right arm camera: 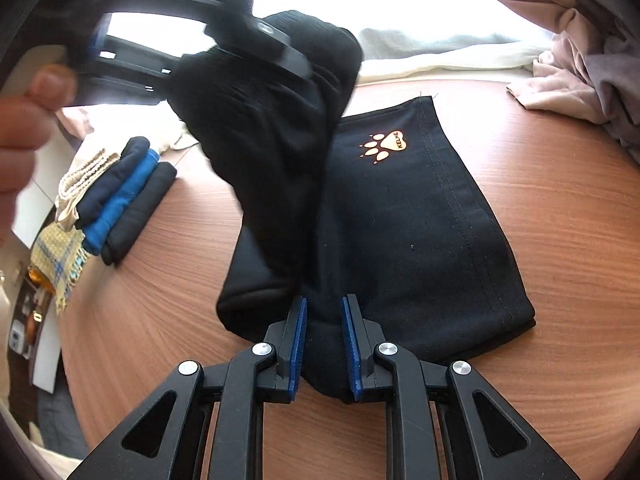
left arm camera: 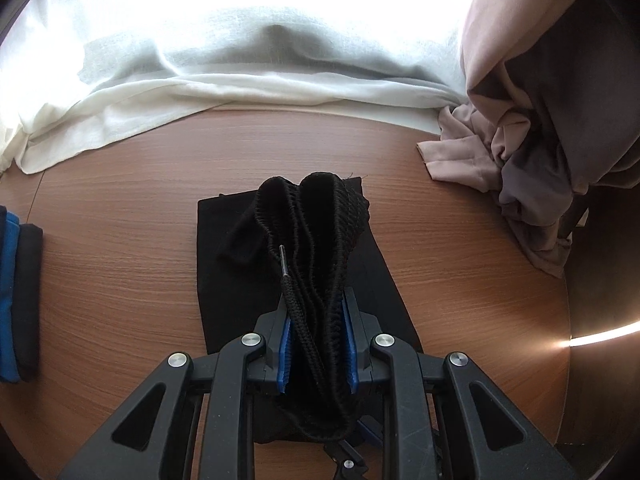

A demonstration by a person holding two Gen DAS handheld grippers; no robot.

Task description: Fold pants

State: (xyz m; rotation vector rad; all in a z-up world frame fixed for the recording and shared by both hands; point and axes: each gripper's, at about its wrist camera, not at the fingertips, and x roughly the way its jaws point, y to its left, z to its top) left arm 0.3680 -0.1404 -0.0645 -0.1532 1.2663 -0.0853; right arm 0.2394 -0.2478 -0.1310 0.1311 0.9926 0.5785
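Observation:
Black pants (right arm camera: 404,216) with an orange paw logo (right arm camera: 383,145) lie partly folded on the round wooden table (right arm camera: 560,240). My left gripper (left arm camera: 316,308) is shut on the ribbed waistband (left arm camera: 320,216) and its drawstring, holding that end lifted above the flat part (left arm camera: 224,264). In the right wrist view the left gripper (right arm camera: 256,36) shows blurred at upper left with the raised fabric hanging from it. My right gripper (right arm camera: 324,312) is shut on the near fold of the pants at table level.
A stack of folded dark and blue clothes (right arm camera: 128,196) lies at the table's left, also in the left wrist view (left arm camera: 16,292). A white curtain (left arm camera: 200,92) and a pinkish-grey cloth pile (left arm camera: 520,160) lie along the far edge. A person's hand (right arm camera: 24,120) shows at left.

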